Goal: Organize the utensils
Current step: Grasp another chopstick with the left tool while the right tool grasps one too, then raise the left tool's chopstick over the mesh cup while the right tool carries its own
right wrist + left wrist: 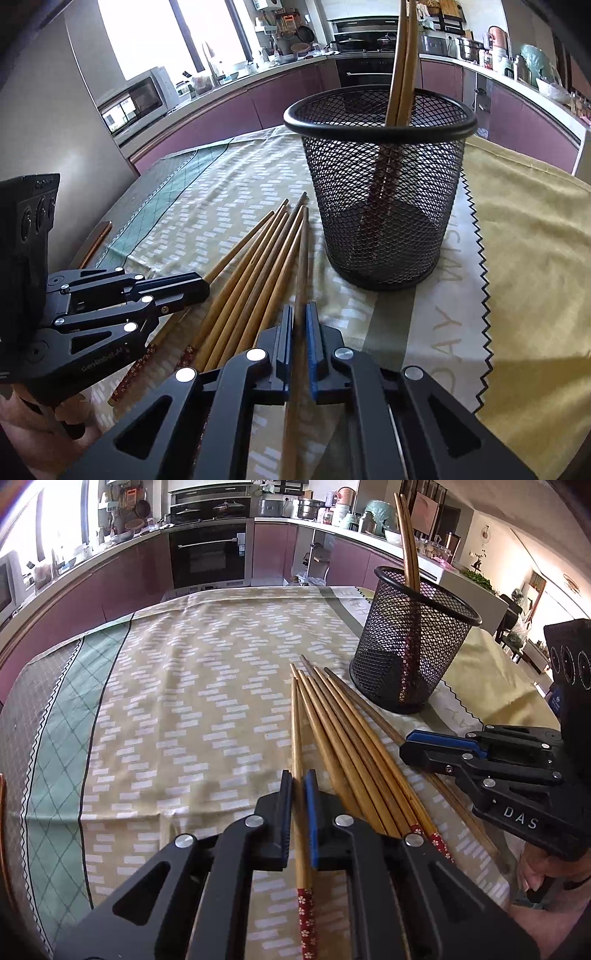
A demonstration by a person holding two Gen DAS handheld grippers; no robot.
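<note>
Loose chopsticks [343,738] lie fanned on the tablecloth [184,701] just left of the mesh holder [410,642], which holds apparently two more.

Patterned tablecloth [184,686] carries loose chopsticks [343,738] beside mesh holder [410,646].

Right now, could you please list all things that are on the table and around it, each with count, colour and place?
Mesh holder: one, black, upright on the cloth, beyond the loose chopsticks.
Chopsticks in holder: two, wooden, standing and leaning on the rim.
Loose chopsticks: about eight, wooden with red patterned ends, lying fanned on the cloth beside the holder.
Tablecloth: one, beige with white dashes and a green border, covering the table.
Oven: one, black, in the purple cabinets behind.
Microwave: one, white, on the counter.
Left gripper: black with blue pads, shut on the leftmost chopstick.
Right gripper: black with blue pads, shut on the rightmost chopstick.
</note>
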